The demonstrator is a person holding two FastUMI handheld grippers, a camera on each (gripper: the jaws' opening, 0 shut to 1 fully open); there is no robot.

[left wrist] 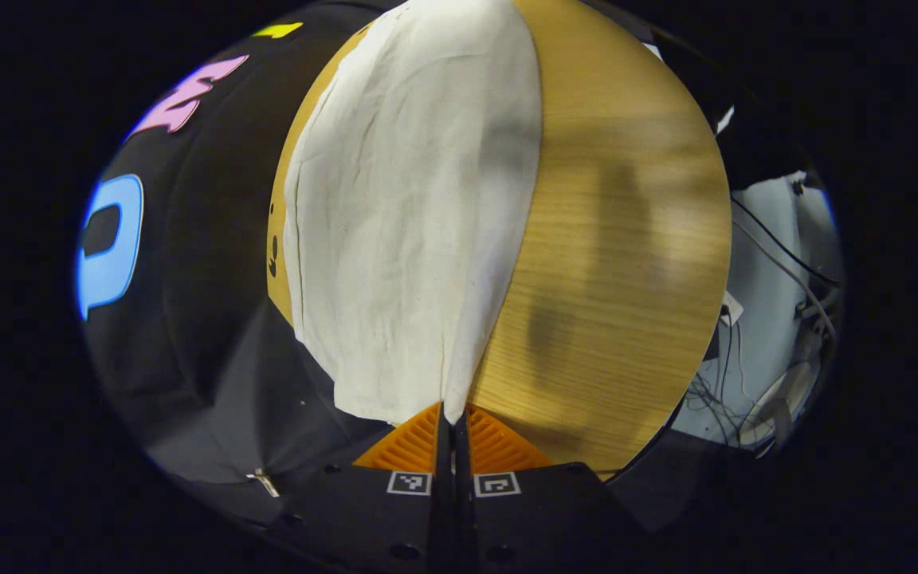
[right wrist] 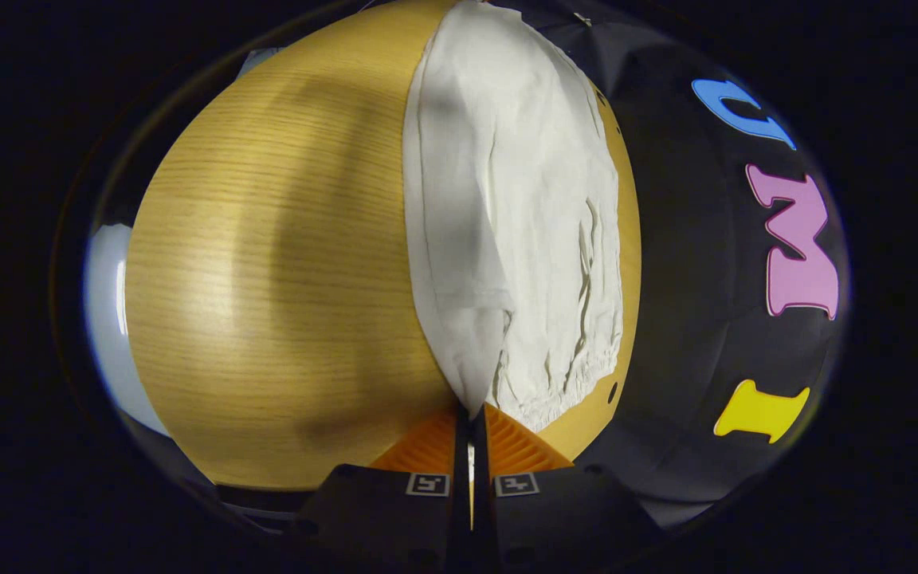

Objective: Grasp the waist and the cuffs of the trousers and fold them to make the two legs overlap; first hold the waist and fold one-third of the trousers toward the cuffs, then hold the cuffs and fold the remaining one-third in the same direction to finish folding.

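My left claw (left wrist: 453,414) sits nearest, fingers pinched together on a corner of the cream-white woven cotton trousers (left wrist: 419,215); cloth rises straight out of the tips to a peak. Right gripper view same story: my right claw (right wrist: 472,414) closed on a fabric edge just beside the gathered elastic waistband (right wrist: 578,383). So right has the waist end, and left, I'd judge, the cuff end, though no hem detail is visible there.

Trousers lie along the far side of the round light-oak woodgrain tabletop (left wrist: 626,263), close to the black booth wall cloth (left wrist: 212,263), with a wide bare stretch of wood on the near side. Step in hand looks like the lengthwise fold, bringing one leg over the other.

To do it well: lift both ends to equal height, keep the cloth taut between claws so the middle doesn't sag, carry across together, land edge on edge, then let go. Uneven pace will skew the legs.

Material: thin, matte, soft weave, heavy fine creasing, ruched at the waistband. Limp, will drape and wrinkle, not slip much on wood. Tabletop smooth, slight sheen, straight grain lines, soft shadows. Loose cables and pale equipment (left wrist: 778,319) past the table edge.
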